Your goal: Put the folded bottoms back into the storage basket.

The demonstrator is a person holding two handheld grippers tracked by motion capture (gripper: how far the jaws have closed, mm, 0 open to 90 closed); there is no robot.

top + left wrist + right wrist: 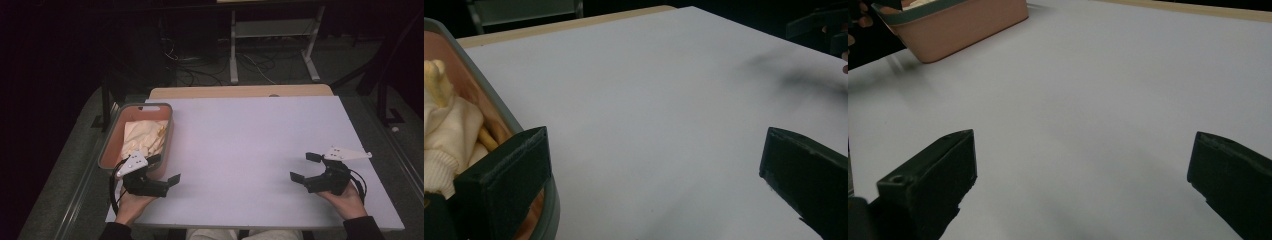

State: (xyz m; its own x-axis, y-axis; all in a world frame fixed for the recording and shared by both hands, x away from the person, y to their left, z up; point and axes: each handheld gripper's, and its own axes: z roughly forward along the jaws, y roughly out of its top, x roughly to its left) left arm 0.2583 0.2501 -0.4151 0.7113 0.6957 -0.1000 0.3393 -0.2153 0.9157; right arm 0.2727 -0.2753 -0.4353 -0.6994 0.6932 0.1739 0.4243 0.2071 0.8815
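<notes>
A pink bin with a grey rim [170,125] stands at the table's left edge, and a crumpled cream cloth [144,136] lies inside it. My left gripper [165,169] rests open just in front of the bin's near corner, holding nothing. In the left gripper view its jaws [654,180] stand wide apart over bare table, with the bin wall [484,90] and the cloth [449,125] at the left. My right gripper [304,166] is open and empty near the front right of the table. Its jaws [1080,175] point across the white surface toward the bin [958,20].
The white table top [250,145] spreads between the two grippers. A strip of wooden table [240,91] shows behind it. Cables and a white metal stand [272,30] sit on the dark floor beyond. The right gripper [819,25] appears far off in the left gripper view.
</notes>
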